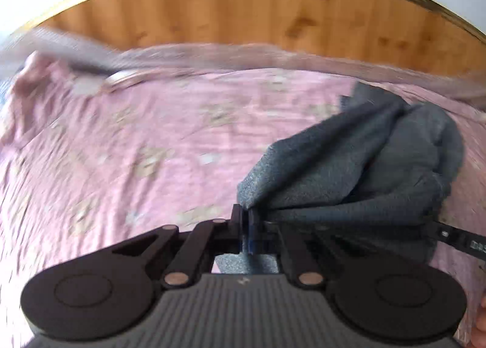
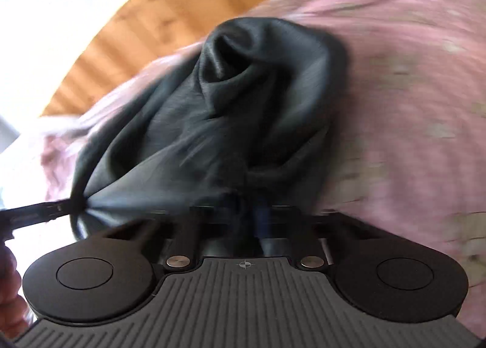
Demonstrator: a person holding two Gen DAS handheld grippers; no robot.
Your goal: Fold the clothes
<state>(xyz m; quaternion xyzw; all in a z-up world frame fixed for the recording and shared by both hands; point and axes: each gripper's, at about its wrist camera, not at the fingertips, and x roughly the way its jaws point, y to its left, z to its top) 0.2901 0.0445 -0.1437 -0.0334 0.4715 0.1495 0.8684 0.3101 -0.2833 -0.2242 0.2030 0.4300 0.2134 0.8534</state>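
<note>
Grey garment [image 1: 358, 165], bunched and creased, lies on the pink patterned bedsheet [image 1: 136, 135] before a wooden headboard [image 1: 243, 11]. We see the left gripper [image 1: 246, 223] with its jaws pressed together, pinching one edge of the cloth. In the right wrist view, the right gripper [image 2: 243, 211] is blurred; its jaws are likewise closed, pinching a fold of the same garment [image 2: 212, 123]. Both grips lie near each other.
</note>
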